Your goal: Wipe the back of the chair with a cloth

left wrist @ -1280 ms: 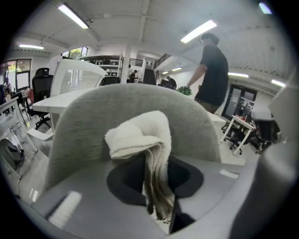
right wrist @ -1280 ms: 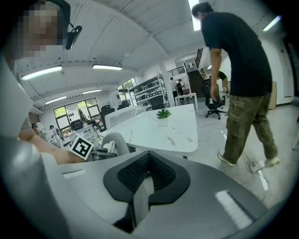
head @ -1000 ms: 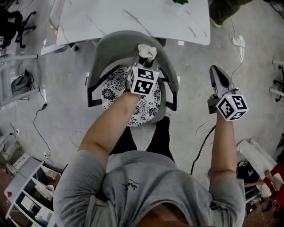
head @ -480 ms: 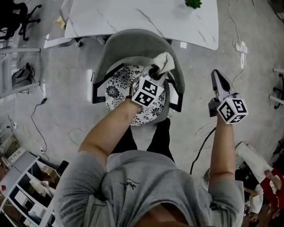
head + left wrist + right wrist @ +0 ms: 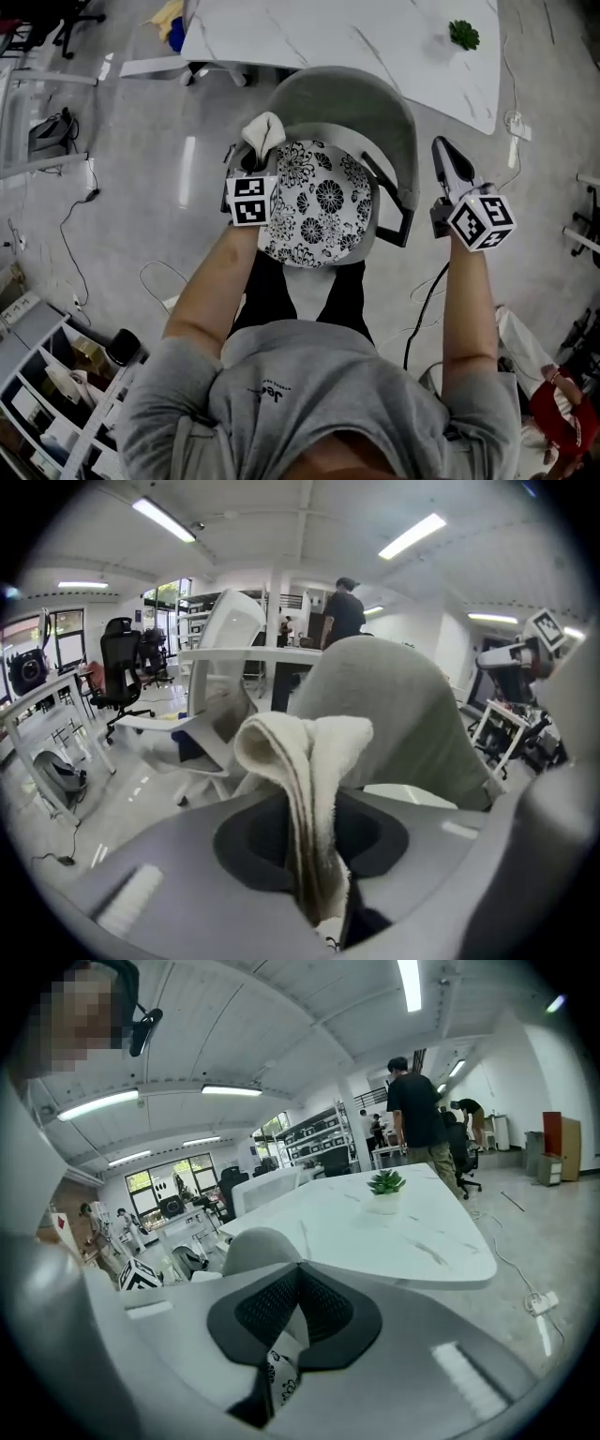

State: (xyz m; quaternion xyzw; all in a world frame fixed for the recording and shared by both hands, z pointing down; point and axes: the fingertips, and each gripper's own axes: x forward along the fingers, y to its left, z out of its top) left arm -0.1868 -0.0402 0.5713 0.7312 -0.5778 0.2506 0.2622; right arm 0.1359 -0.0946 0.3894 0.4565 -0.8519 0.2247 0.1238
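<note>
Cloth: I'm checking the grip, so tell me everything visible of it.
The cloth is off-white terry, thick-looking, folded into a bunch. The left tool is shut on its lower part, and the loose folded end stands up past the tips. It sits by the left end of the grey chair back; contact is unclear.

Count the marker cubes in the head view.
2. One cube rides on the left gripper, by the patterned seat cushion's left edge; the other cube on the right gripper, outside the chair's right arm. None seems hidden.
</note>
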